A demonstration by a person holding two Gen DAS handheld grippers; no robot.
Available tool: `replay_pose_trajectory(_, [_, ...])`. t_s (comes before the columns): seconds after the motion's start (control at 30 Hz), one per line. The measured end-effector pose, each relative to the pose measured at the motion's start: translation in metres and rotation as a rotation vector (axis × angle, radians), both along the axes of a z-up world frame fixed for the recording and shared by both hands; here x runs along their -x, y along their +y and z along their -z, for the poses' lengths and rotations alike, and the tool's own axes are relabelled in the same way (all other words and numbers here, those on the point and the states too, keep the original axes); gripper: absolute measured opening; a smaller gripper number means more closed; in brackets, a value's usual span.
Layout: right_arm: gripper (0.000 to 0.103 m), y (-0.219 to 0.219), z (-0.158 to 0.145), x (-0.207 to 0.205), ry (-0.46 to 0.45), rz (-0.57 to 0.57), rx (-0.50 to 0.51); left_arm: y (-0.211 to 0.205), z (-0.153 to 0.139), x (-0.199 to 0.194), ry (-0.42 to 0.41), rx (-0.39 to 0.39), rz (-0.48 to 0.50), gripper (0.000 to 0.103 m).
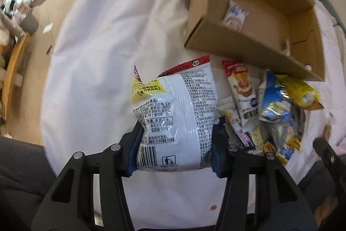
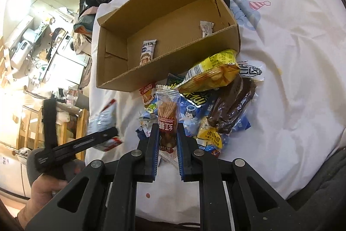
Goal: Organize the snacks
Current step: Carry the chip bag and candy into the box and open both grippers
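From the left wrist, the left gripper (image 1: 175, 144) is clamped on a white puffed snack bag (image 1: 175, 114), printed back facing up, held above the white sheet (image 1: 97, 47). The cardboard box (image 1: 227, 44) sits at about one o'clock from the bag, with one small white packet (image 1: 234, 15) on its floor. The loose snack pile (image 1: 270, 109) lies at three o'clock, against the box's near wall.

From the right wrist, the right gripper (image 2: 166, 144) has its jaws drawn narrow around a clear-wrapped red date snack (image 2: 167, 120), at the near edge of the pile. The box (image 2: 173, 70) is at twelve o'clock, with a yellow chip bag (image 2: 213, 73) leaning on its front wall. The left gripper (image 2: 108, 133) shows blurred at nine o'clock with its bag.

I'd worry the puffed bag may slip or burst if squeezed harder. Lifting the date snack could drag neighbouring packets along, since it overlaps them. The chip bag may also slide if the box is nudged.
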State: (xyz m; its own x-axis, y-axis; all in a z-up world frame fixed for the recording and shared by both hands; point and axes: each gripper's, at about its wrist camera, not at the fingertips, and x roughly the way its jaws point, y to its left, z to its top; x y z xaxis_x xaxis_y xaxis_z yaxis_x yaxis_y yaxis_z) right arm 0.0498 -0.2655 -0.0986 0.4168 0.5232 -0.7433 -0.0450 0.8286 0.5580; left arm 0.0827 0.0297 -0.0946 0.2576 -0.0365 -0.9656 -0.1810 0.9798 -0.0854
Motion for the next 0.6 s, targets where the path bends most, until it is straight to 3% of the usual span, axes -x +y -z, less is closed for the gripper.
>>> replay_pose_trajectory(0.17, [0.016, -0.007, -0.013, 0.0, -0.02, 0.012, -0.019, 0.001, -0.045, 0.014, -0.118, -0.03, 0.075, 0.048])
replay_pose_trajectory(0.37, [0.016, -0.012, -0.038, -0.02, -0.064, -0.003, 0.017, -0.002, -0.094, -0.007, -0.261, -0.087, 0.131, 0.048])
replay_pose_trajectory(0.6, [0.016, -0.013, -0.072, -0.062, -0.148, -0.026, 0.067, -0.026, -0.114, -0.054, -0.342, -0.109, 0.179, 0.048])
